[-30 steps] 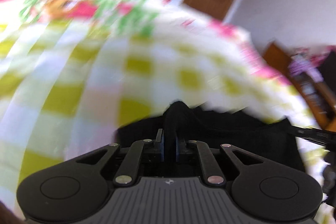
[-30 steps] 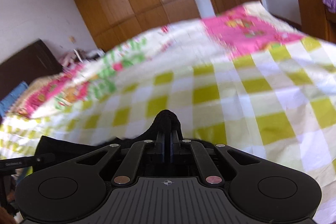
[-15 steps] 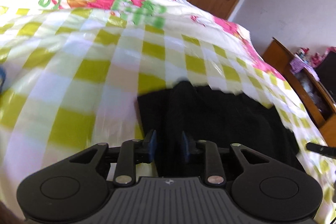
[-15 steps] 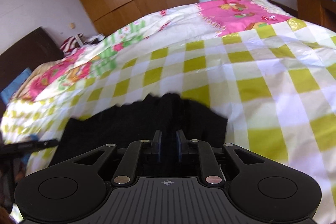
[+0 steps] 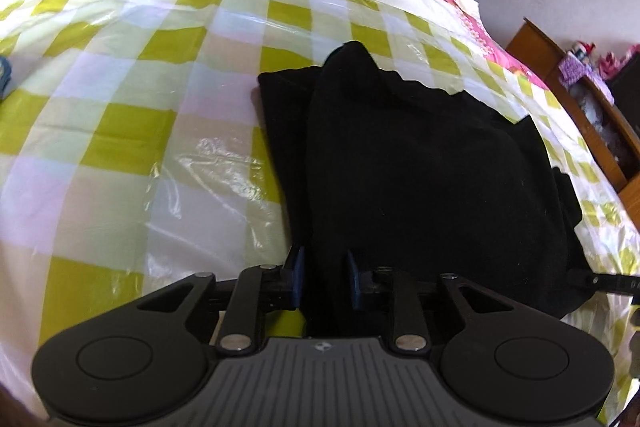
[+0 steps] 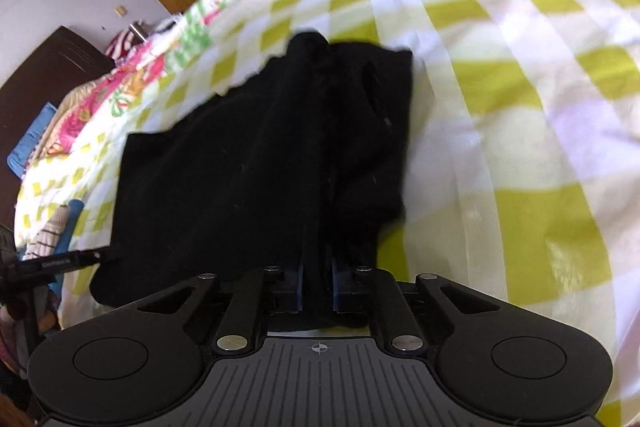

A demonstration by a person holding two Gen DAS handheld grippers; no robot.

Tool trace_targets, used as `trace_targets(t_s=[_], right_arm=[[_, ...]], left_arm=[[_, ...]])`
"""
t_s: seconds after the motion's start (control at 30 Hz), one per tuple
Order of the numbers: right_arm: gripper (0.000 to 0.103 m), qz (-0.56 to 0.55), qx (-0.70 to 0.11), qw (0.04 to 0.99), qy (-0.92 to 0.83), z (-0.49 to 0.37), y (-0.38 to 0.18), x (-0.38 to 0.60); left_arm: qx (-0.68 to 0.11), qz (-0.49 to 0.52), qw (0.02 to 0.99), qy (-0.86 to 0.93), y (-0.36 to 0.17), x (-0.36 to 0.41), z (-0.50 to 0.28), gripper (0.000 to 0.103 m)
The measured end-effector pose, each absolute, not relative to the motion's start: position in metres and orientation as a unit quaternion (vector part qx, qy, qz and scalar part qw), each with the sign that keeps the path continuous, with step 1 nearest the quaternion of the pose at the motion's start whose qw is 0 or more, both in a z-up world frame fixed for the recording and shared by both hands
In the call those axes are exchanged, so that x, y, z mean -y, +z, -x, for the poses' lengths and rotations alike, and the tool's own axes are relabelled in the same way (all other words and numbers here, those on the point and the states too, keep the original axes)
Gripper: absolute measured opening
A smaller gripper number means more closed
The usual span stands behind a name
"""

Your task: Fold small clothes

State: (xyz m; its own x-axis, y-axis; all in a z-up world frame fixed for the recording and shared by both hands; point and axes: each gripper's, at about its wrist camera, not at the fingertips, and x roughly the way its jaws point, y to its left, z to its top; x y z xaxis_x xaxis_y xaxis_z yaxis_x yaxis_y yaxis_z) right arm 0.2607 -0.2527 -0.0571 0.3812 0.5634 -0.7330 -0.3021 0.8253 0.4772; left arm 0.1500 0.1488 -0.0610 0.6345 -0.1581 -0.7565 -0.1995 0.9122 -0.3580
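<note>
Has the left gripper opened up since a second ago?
Yes. The left gripper now stands with a wider gap between its blue pads, loose around the black garment, which now lies spread on the checked bedsheet.

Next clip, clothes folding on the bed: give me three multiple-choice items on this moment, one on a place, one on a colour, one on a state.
1. Where does the garment lie?
A. on the checked bedspread
B. on the floor
C. in a basket

2. What colour is the garment?
A. pink
B. black
C. blue

3. How does the left hand-held gripper stand?
A. empty, far from the cloth
B. out of view
C. fingers apart, cloth between them

Key: A, green-and-white checks show around it; B, uniformly black in both views; C, a gap separates the blue pads.
</note>
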Motion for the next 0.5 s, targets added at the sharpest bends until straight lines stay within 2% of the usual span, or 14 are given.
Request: trace_targets(t_s=[0.2,0.27,0.4,0.5], right_arm=[[0.011,-0.075,-0.487,0.827,0.272,-0.252,-0.043,0.244],[0.02,-0.057,-0.481,0.831,0.273,-0.25,-0.037,0.244],[0.026,-0.05,-0.457,0.852,0.251,-0.251,-0.019,0.25],[0.034,-0.055,-0.416,0.874,0.245,-0.265,-0.009,0.249]], left_arm=[[-0.417,0.211,0.884,0.006,-0.051,-0.152,-0.139,0.04],[-0.402,0.202,0.893,0.005,-0.041,-0.154,-0.138,0.04],[-0.375,0.18,0.909,0.009,-0.023,-0.161,-0.142,0.041],[-0.364,0.179,0.914,0.001,-0.02,-0.165,-0.164,0.045]])
